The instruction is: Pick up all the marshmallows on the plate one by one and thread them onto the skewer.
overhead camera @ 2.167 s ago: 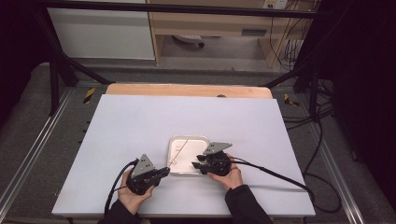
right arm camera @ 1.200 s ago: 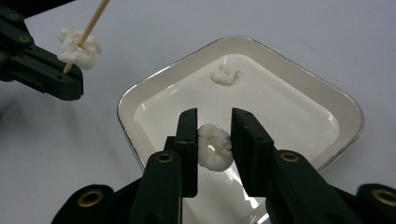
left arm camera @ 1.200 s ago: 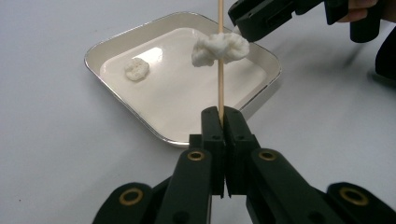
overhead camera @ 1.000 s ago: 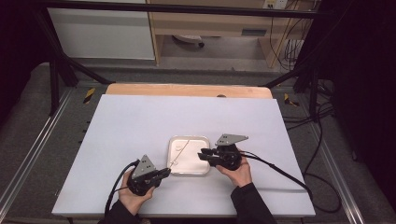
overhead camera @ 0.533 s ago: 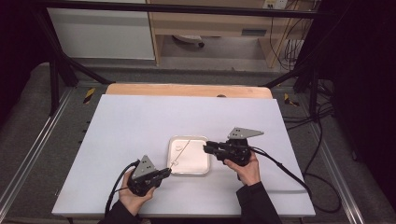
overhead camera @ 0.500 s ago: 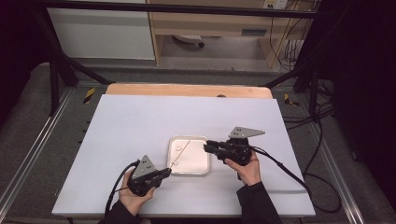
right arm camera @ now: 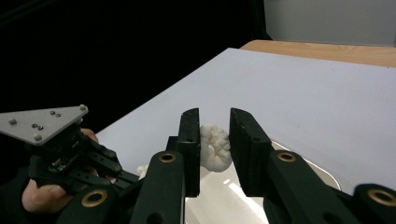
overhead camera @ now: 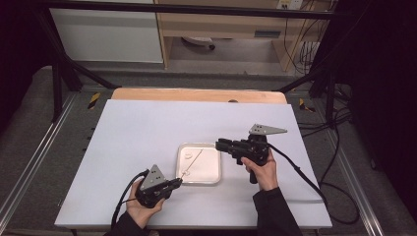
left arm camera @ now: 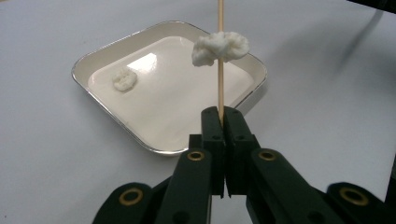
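Note:
A shallow white square tray (overhead camera: 213, 173) lies on the table near the front. My left gripper (overhead camera: 176, 182) rests at the tray's front left corner, shut on the lower end of a thin wooden skewer (left arm camera: 220, 88). A soft white lump (left arm camera: 220, 48) is speared on that skewer, which slants over the tray. A second white lump (left arm camera: 124, 79) lies in the tray. My right gripper (overhead camera: 220, 145) hovers over the tray's right edge, pointing left. Its jaws (right arm camera: 215, 126) are closed on a third white lump (right arm camera: 215, 148).
The white tabletop (overhead camera: 147, 132) spreads wide around the tray, with a wooden strip (overhead camera: 196, 95) along its far edge. Cables (overhead camera: 305, 174) trail from the right gripper off the table's right side. Dark metal frame rails flank the table.
The right gripper has lifted from over the tray and drifted right and back, carrying its white lump. The left gripper and skewer have stayed put.

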Demonstrator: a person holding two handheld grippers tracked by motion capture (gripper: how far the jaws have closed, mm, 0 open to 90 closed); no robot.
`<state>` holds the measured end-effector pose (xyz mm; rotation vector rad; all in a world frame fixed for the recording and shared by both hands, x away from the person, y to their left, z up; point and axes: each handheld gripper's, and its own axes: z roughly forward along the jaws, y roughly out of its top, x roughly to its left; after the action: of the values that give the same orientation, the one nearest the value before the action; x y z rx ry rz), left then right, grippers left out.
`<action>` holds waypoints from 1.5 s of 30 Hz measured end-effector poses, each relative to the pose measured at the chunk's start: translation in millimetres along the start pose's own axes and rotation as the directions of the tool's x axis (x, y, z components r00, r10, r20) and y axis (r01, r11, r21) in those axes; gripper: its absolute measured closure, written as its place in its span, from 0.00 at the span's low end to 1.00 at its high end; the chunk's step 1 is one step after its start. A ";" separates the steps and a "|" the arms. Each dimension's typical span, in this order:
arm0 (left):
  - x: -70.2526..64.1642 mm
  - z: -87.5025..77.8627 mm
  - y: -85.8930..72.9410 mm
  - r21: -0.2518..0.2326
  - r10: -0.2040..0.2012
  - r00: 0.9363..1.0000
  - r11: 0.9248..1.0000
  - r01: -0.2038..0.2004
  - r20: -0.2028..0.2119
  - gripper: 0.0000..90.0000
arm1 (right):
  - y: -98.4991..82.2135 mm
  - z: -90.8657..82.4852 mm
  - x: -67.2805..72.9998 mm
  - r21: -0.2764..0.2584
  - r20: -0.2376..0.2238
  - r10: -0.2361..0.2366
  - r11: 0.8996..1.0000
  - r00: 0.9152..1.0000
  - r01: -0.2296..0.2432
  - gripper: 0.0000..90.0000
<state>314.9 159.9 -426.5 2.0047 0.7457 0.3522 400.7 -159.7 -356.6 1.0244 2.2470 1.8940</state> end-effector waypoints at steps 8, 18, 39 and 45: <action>-2.6 0.2 0.8 -0.002 0.020 1.000 1.000 -0.020 0.013 0.98 | 6.5 11.6 2.5 -0.002 -0.050 0.031 1.000 0.998 -0.031 0.83; -3.5 0.1 1.0 -0.004 0.026 1.000 1.000 -0.026 0.013 0.98 | 2.8 24.1 2.7 0.022 -0.085 0.058 0.998 0.995 -0.056 0.83; -3.2 1.7 -0.4 0.015 0.030 1.000 0.999 -0.031 0.005 0.98 | -10.3 36.1 5.8 0.073 -0.125 0.098 0.993 0.987 -0.090 0.84; -3.8 3.1 -0.8 0.027 0.041 0.999 0.999 -0.041 0.004 0.98 | -14.2 37.8 8.3 0.082 -0.136 0.097 0.993 0.986 -0.086 0.85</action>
<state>313.2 155.8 -428.6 2.0479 0.7109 0.3643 403.6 -123.3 -375.9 1.0530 2.4045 1.9904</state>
